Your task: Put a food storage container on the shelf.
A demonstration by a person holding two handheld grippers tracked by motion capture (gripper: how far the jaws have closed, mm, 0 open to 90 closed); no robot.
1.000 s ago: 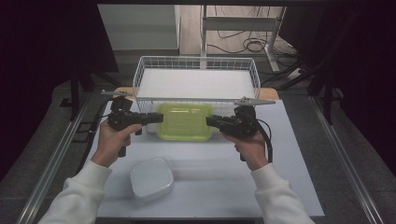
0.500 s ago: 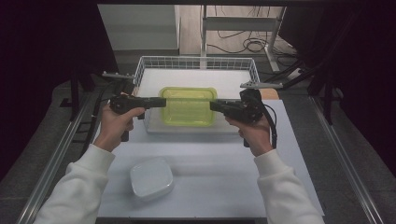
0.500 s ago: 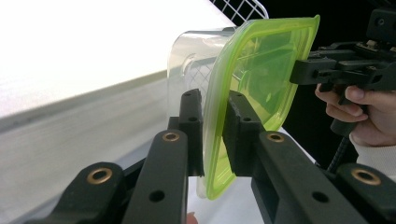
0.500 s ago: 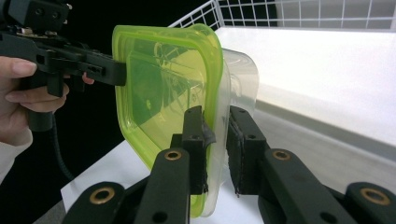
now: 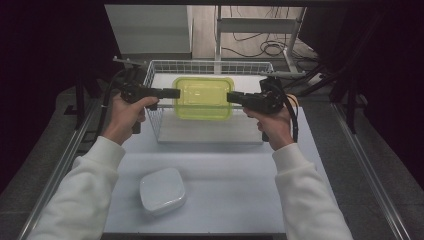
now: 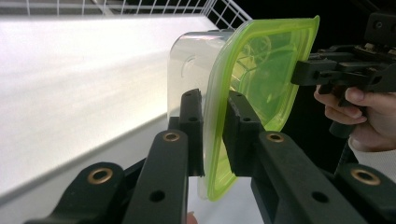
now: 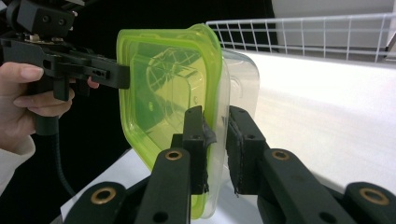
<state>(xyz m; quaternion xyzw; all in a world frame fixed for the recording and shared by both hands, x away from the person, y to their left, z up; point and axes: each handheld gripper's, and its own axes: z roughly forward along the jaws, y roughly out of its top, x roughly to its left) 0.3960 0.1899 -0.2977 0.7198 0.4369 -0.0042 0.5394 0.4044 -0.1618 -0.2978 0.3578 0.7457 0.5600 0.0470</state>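
A clear container with a yellow-green lid hangs in the air above a white wire basket, held level between both grippers. My left gripper is shut on the lid's left rim. My right gripper is shut on its right rim. In the left gripper view the jaws of that gripper pinch the green lid's edge, the clear body sits behind it, and the right gripper grips the far edge. In the right gripper view its own gripper clamps the rim of the lid.
A white rounded-square dish lies on the white table near the front left. The basket has low wire walls and a white floor. Dark metal rails run along both sides of the table.
Both grippers have lifted the lidded container off the table and carried it away from the person, from in front of the basket to over it.
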